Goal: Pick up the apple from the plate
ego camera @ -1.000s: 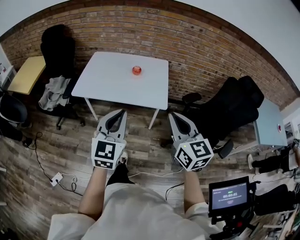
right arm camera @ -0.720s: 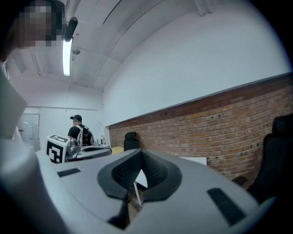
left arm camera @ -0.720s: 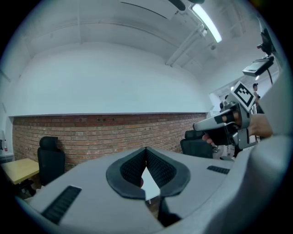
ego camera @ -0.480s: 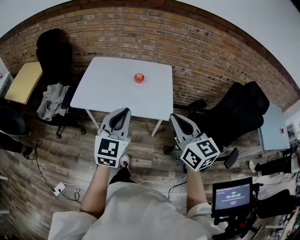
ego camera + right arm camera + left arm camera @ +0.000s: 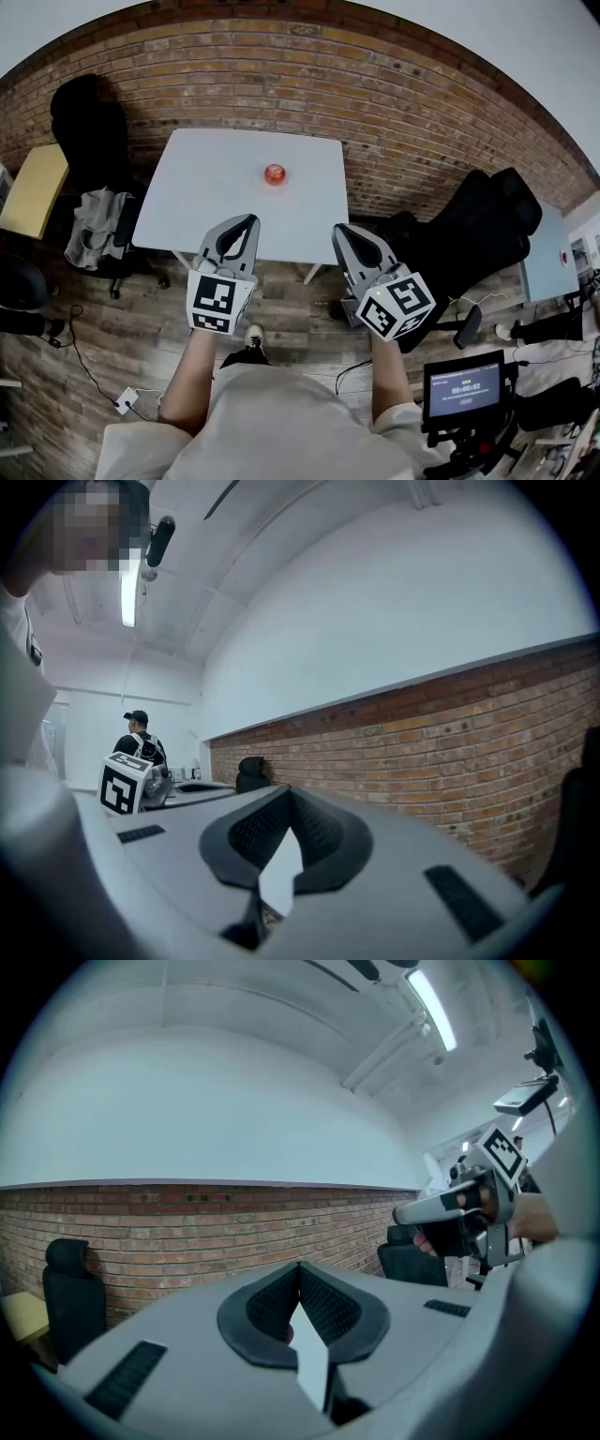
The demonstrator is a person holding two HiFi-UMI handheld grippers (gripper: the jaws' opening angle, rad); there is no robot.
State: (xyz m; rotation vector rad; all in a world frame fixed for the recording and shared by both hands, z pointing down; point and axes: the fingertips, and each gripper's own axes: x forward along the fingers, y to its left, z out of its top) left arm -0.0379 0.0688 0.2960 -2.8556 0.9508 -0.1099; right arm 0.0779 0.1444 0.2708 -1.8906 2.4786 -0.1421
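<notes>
**Jaws shut on nothing, apple well ahead**

Jaws on both sides are closed tip to tip with nothing between them. The left gripper point(image 5: 300, 1269) and the right gripper point(image 5: 289, 794) each show only a thin sliver of light below the meeting tips. In the head view they are held level, side by side, near the front edge of the white surface point(image 5: 206, 197). The apple point(image 5: 275, 173) sits toward the far middle of that surface, well apart from both. Any plate under it is too small to make out.

The apple looks firm, smooth and round, so a shallow pinch could slip. A sound hold would open wide and close across its widest part, from the sides.
</notes>
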